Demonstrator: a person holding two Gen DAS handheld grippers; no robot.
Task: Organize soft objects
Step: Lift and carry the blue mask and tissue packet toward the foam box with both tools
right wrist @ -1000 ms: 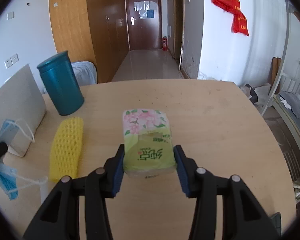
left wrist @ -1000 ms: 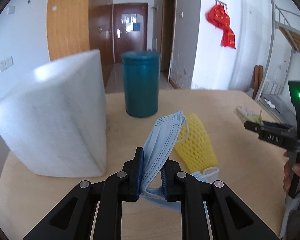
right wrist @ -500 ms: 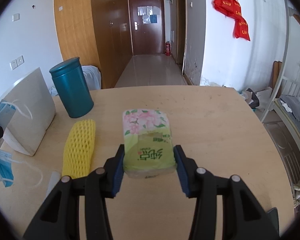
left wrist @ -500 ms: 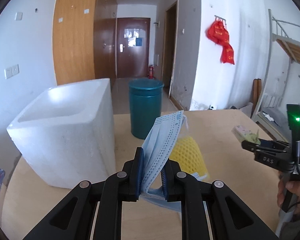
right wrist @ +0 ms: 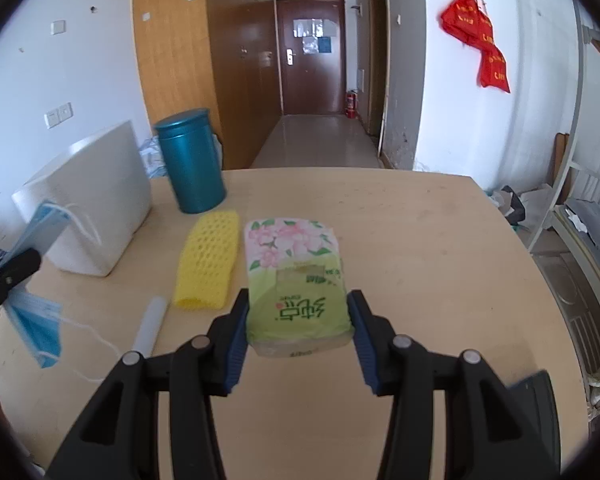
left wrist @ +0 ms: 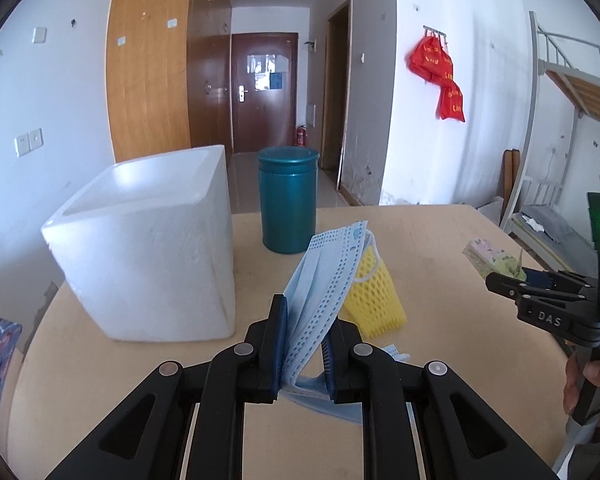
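Note:
My left gripper point(left wrist: 302, 350) is shut on a blue face mask point(left wrist: 326, 276), which stands up folded between the pads above the table. In the right wrist view the same mask point(right wrist: 42, 228) hangs from the left gripper point(right wrist: 16, 264) at the left edge. My right gripper point(right wrist: 298, 324) is shut on a green tissue pack point(right wrist: 296, 276) with pink flowers, held off the table. A yellow foam net sleeve point(right wrist: 208, 260) lies flat on the table left of the pack. An open white foam box point(left wrist: 148, 248) stands at the left. The right gripper point(left wrist: 500, 278) also shows in the left wrist view.
A teal lidded canister point(left wrist: 288, 200) stands behind the foam box. A small white tube point(right wrist: 150, 324) lies near the sleeve. The round wooden table point(right wrist: 420, 240) has bare surface to the right. A bed frame point(right wrist: 580, 200) stands beyond its right edge. A hand point(left wrist: 588, 384) holds the right gripper.
Both grippers have risen and pulled back from the table with their loads. The foam box's open top now shows, and the sleeve and canister sit further right in the right wrist view.

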